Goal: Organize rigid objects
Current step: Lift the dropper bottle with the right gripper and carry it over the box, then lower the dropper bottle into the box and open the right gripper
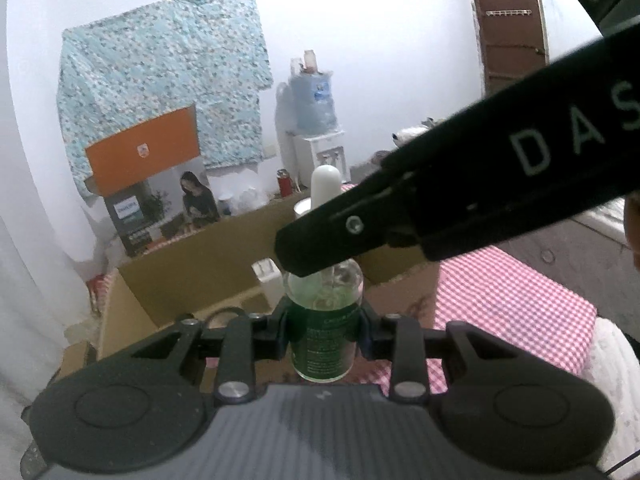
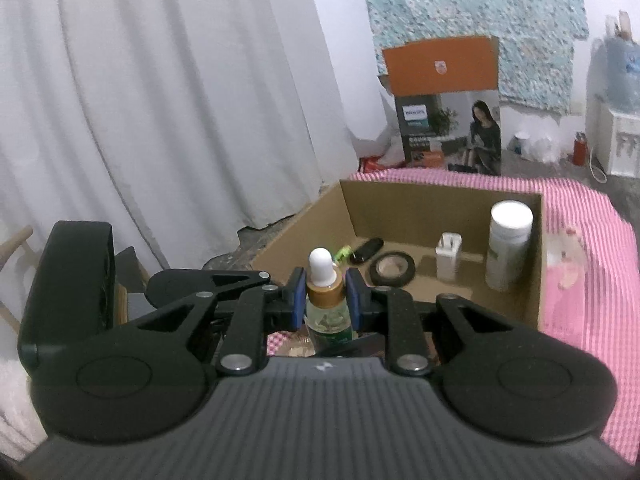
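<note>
A small green dropper bottle (image 1: 323,332) with a white bulb cap and a gold collar is held upright by both grippers. My left gripper (image 1: 323,330) is shut on its lower body. My right gripper (image 2: 326,300) is shut on its neck and shoulder (image 2: 325,304); the right gripper's arm crosses the left wrist view (image 1: 460,200) and hides the collar there. An open cardboard box (image 2: 536,280) lies just beyond, on a pink checked cloth (image 2: 580,320).
Inside the box stand a white bottle (image 2: 508,252) and a white charger plug (image 2: 448,256); a black tape roll (image 2: 392,269) and a black device (image 2: 366,250) lie flat. White curtains hang left. A printed carton (image 2: 452,136) and a water dispenser (image 1: 316,120) stand behind.
</note>
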`<act>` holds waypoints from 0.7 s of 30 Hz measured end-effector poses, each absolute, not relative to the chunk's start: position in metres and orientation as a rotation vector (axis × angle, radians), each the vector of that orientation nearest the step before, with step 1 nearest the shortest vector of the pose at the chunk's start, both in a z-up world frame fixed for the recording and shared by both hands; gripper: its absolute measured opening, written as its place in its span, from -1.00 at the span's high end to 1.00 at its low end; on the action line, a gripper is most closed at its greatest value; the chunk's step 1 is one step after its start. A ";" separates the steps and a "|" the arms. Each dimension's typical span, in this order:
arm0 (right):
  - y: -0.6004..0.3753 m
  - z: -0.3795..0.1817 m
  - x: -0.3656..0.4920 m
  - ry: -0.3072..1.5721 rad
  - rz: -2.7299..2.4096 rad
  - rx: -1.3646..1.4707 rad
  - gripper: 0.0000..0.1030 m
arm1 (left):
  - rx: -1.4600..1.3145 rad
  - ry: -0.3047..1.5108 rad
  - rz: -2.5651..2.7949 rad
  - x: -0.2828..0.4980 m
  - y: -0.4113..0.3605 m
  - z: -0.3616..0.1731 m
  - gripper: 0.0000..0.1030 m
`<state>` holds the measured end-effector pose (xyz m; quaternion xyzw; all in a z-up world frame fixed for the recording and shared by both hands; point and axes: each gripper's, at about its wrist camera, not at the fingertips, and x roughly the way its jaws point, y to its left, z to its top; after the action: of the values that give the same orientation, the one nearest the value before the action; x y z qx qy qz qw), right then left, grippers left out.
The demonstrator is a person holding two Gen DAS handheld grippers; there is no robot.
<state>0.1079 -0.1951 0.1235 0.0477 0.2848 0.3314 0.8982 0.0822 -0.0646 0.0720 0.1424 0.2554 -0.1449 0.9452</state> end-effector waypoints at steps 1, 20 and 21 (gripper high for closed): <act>-0.194 0.128 0.110 0.586 0.691 0.092 0.62 | 0.289 0.517 -0.290 0.084 -0.064 0.075 0.35; -0.182 0.122 0.254 0.796 0.663 0.085 0.63 | 0.064 0.841 -0.389 0.227 -0.034 0.055 0.35; -0.184 0.114 0.262 0.817 0.662 0.094 0.63 | 0.061 0.861 -0.390 0.232 -0.033 0.051 0.35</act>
<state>0.2618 -0.1836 0.1141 0.0451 0.3900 0.3157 0.8639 0.2323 -0.0333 0.0508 0.0294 0.4145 -0.1879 0.8899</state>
